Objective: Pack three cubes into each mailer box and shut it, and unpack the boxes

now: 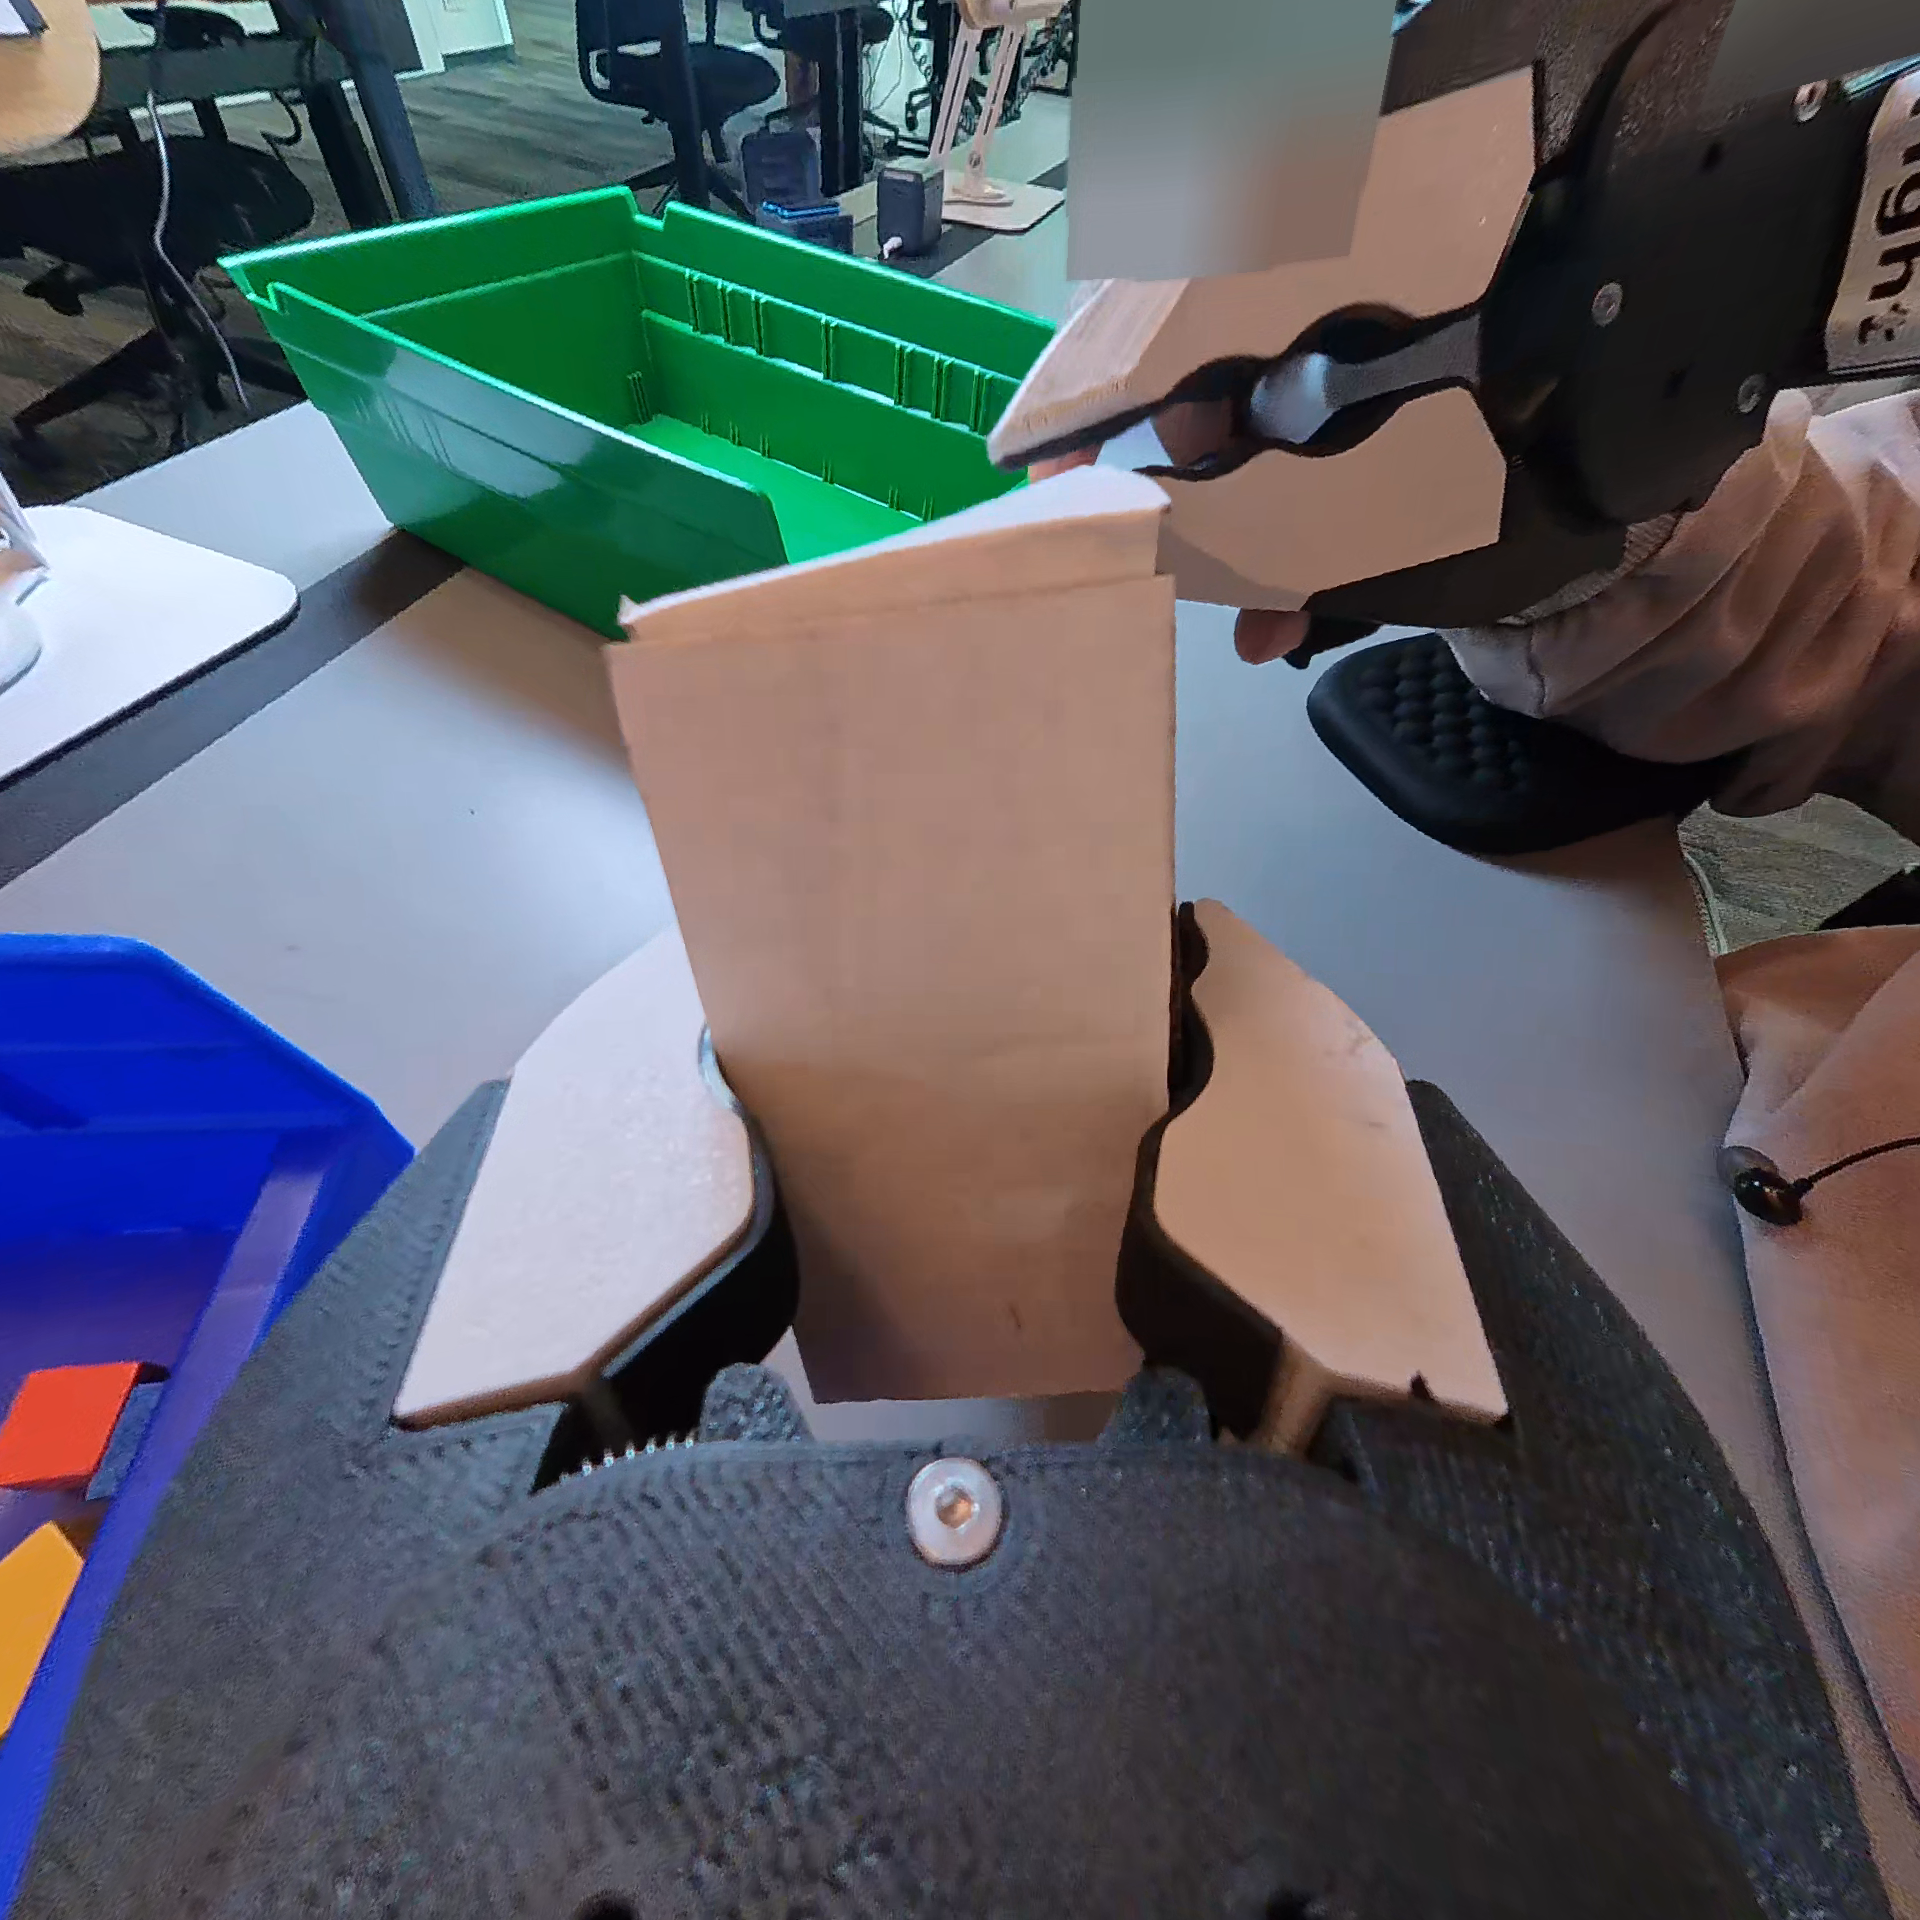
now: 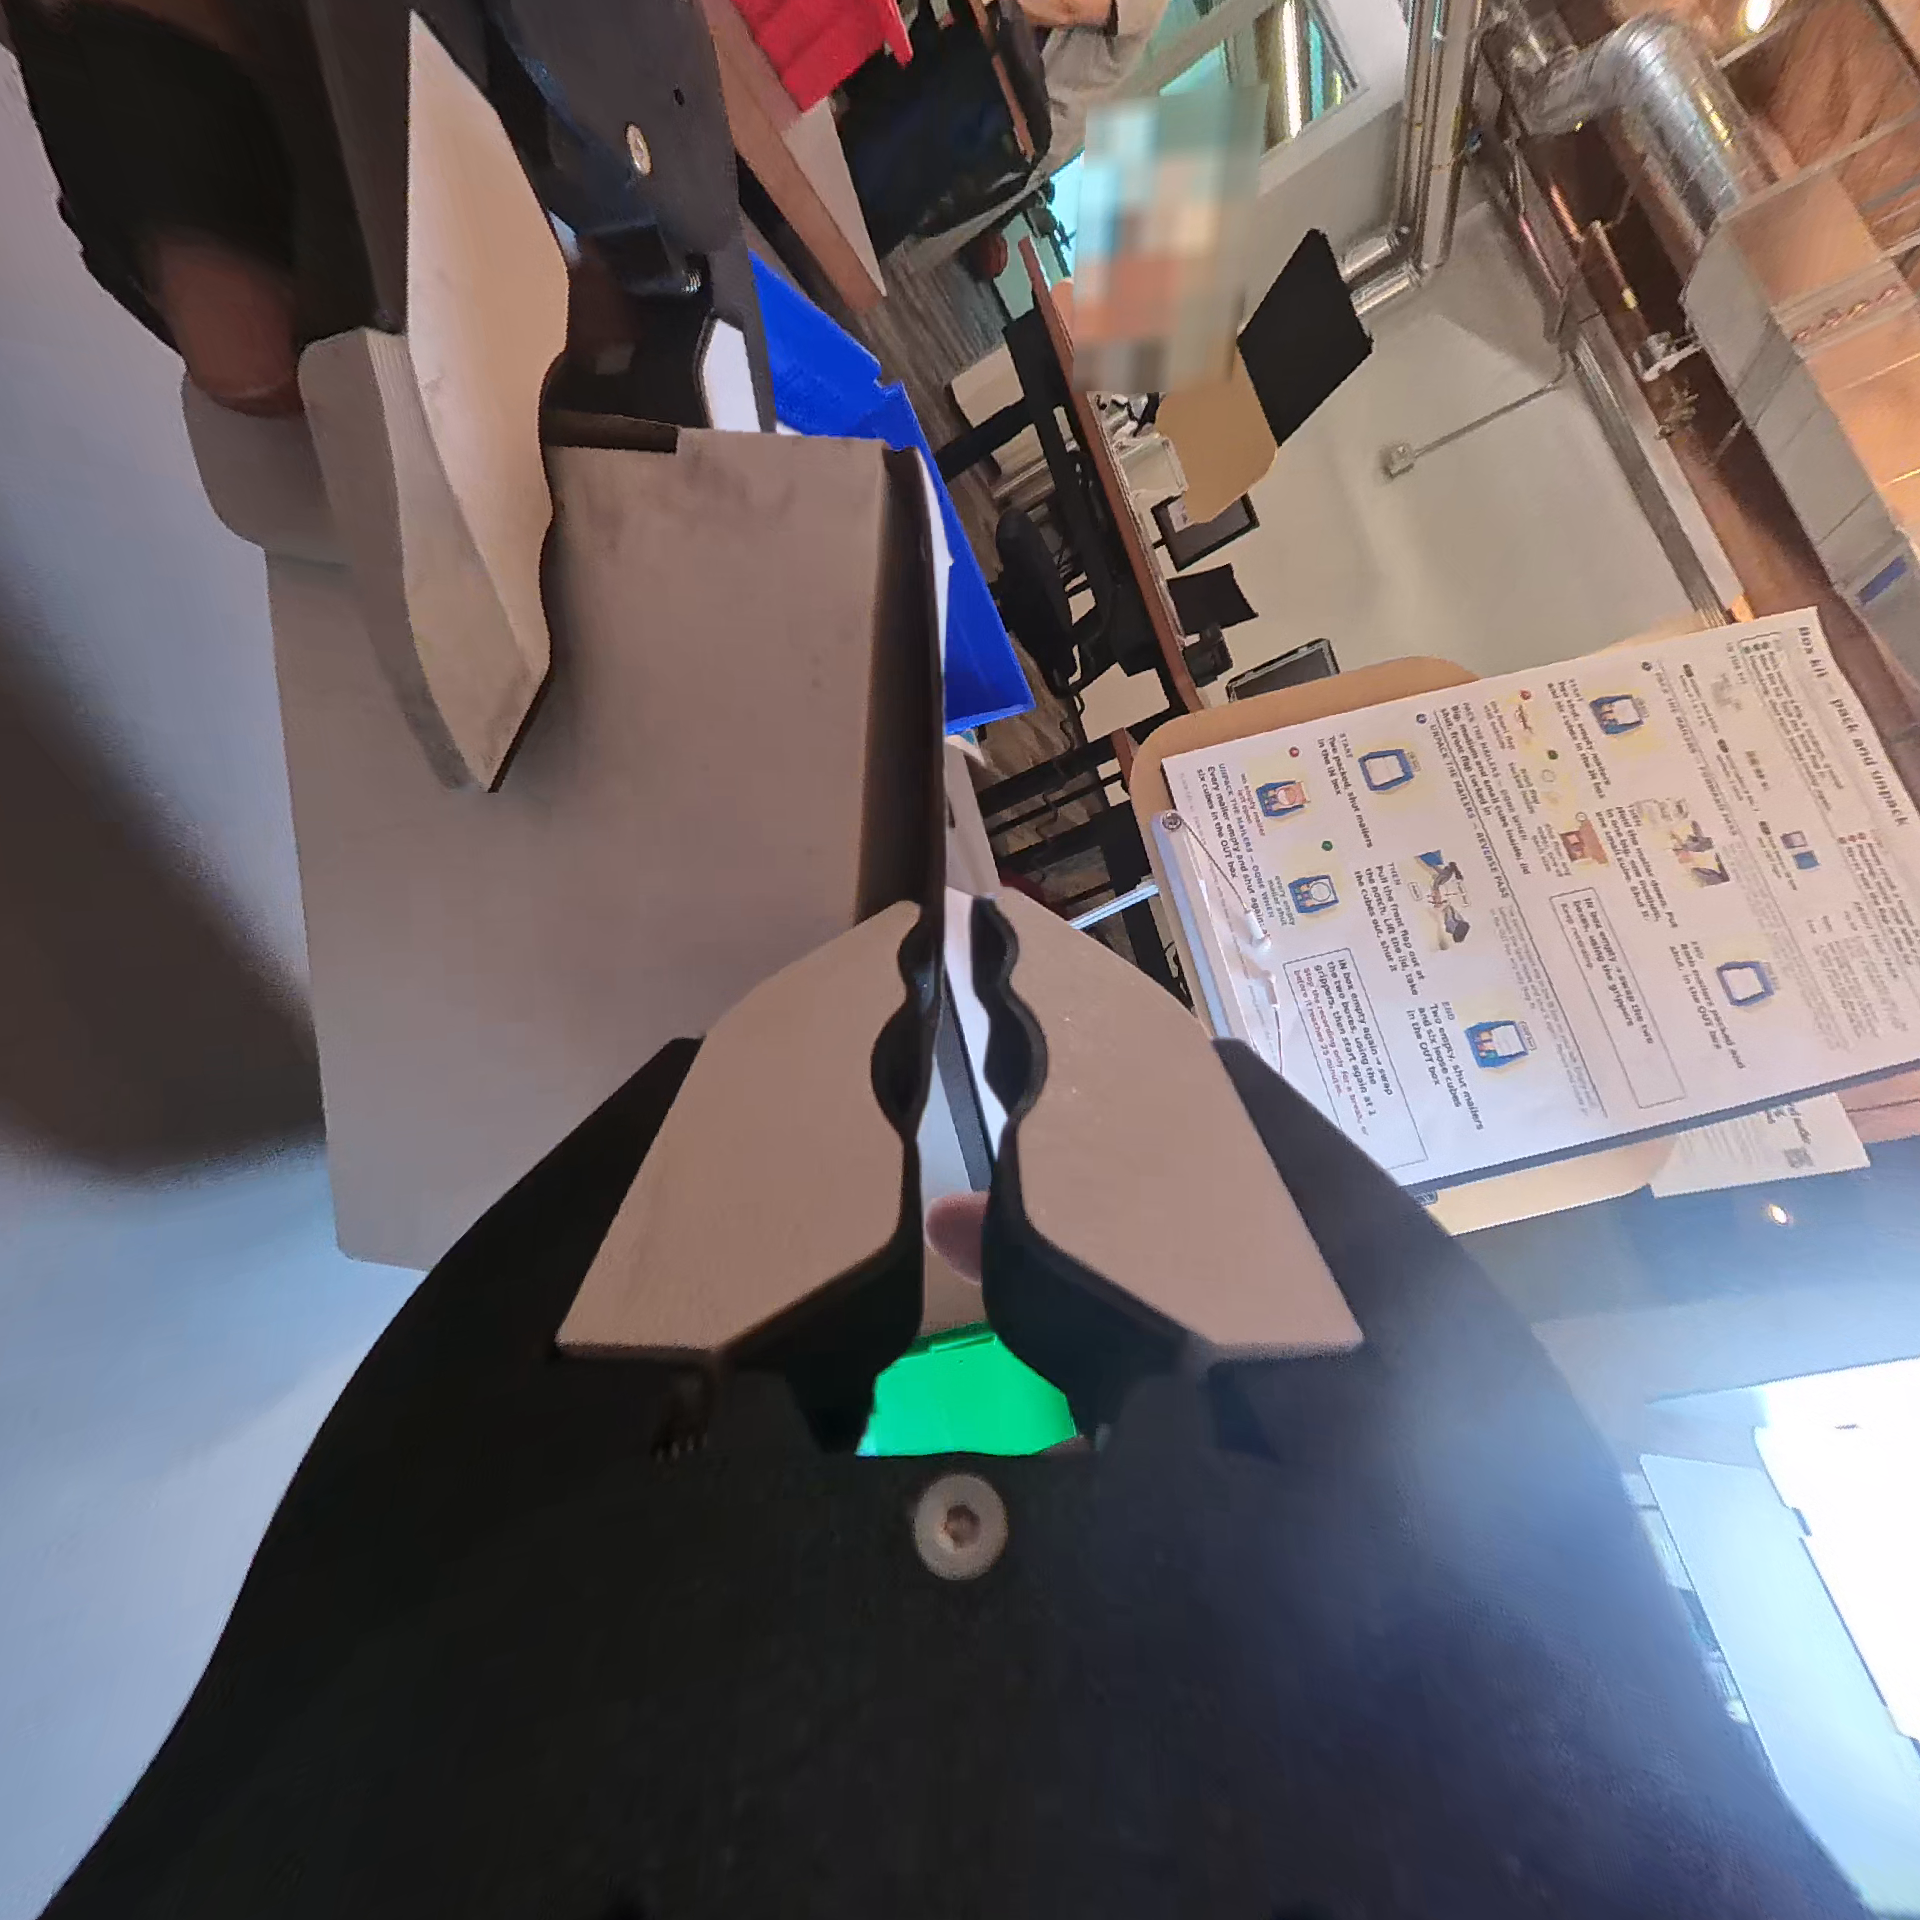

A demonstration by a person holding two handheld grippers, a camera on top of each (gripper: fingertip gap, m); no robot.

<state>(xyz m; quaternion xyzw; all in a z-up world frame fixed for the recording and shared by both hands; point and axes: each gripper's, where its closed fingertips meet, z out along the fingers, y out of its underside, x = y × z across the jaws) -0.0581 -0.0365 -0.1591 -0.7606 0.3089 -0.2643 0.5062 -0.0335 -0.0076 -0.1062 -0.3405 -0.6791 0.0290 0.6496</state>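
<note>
Two cubes (image 1: 62, 1455) in blue bin (image 1: 156, 1091)

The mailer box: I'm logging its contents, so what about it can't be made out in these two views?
- Left wrist view: the mailer box shows only outer panels; its inside is hidden, so cubes cannot be counted.
- Left wrist view: the left claw covers its lower end.
- Right wrist view: the right claw hides the thin flap edge it pinches.

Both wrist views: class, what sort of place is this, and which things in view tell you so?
Probably an office or lab workspace set up for a packing exercise: office chairs and desks stand behind the table, an instruction sheet is propped nearby, and green and blue sorting bins sit on the table.
</note>
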